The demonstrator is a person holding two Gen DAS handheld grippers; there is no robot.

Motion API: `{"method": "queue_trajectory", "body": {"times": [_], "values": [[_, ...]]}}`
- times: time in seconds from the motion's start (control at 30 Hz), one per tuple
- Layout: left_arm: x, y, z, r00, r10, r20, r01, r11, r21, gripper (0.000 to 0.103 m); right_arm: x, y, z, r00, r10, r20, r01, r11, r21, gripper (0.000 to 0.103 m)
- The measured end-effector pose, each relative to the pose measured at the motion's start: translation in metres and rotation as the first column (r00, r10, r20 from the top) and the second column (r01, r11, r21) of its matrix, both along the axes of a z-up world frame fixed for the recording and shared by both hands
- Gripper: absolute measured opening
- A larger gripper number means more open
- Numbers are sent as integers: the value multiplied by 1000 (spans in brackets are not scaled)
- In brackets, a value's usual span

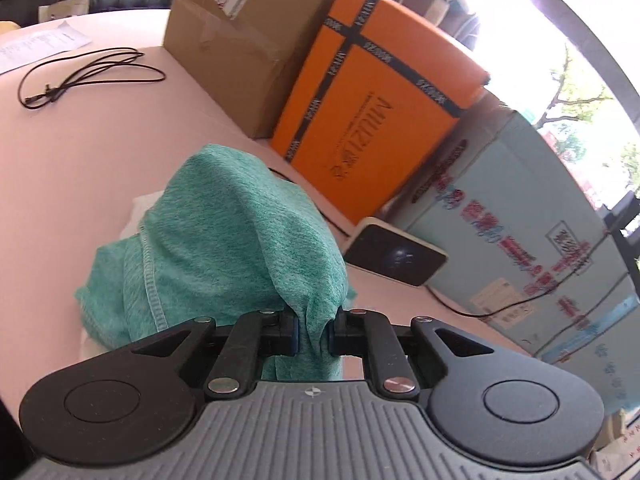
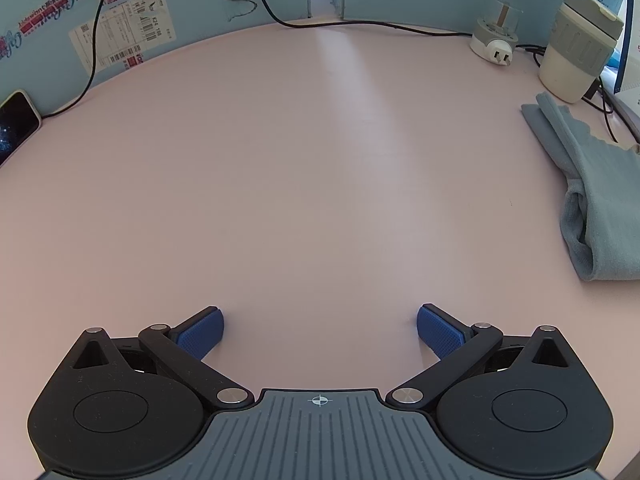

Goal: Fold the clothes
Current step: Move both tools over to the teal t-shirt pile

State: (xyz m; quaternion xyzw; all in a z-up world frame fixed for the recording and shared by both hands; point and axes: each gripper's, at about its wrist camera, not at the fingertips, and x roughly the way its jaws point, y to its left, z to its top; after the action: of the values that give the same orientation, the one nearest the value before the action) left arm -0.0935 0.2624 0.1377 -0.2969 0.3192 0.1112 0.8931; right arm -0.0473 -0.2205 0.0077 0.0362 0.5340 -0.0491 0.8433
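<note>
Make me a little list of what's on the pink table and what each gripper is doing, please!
table: pink table top
left gripper: shut on the green cloth, pinching a bunched bit of it
green cloth: partly lifted, the rest heaped on the table
right gripper: open, nothing between its pads, over bare table
grey cloth: folded, lying at the right edge
boxes: brown box, orange box
phone: leaning by a light blue box
</note>
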Motion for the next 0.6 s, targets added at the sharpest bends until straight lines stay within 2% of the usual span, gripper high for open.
{"method": "queue_trajectory", "body": {"times": [0.13, 0.23, 0.3, 0.37, 0.4, 0.47, 0.5, 0.6], "values": [[9, -40, 17, 986, -154, 70, 158, 986, -55, 8, -2, -3, 5, 1000, 7, 25, -7, 1000, 1, 103], [19, -84, 27, 942, -313, 122, 325, 941, -93, 7, -2, -7, 8, 999, 2, 40, -3, 1000, 5, 103], [27, -124, 31, 887, -438, 148, 455, 883, -116, 7, -3, -11, 9, 999, -4, 45, 4, 1000, 11, 103], [32, -166, 33, 810, -563, 165, 583, 803, -124, 7, -4, -15, 10, 999, -12, 52, 11, 1000, 18, 103], [34, -188, 33, 768, -621, 159, 639, 762, -109, 7, -6, -17, 11, 998, -18, 56, 17, 1000, 19, 103], [36, -222, 29, 714, -690, 118, 699, 711, -69, 9, -8, -22, 13, 997, -29, 65, 28, 999, 21, 103], [37, -231, 26, 704, -703, 96, 709, 702, -63, 15, -9, -25, 14, 997, -35, 69, 34, 999, 22, 103], [41, -237, 17, 727, -685, 43, 687, 725, -58, 59, -14, -35, 18, 994, -62, 85, 60, 998, 25, 103]]}}
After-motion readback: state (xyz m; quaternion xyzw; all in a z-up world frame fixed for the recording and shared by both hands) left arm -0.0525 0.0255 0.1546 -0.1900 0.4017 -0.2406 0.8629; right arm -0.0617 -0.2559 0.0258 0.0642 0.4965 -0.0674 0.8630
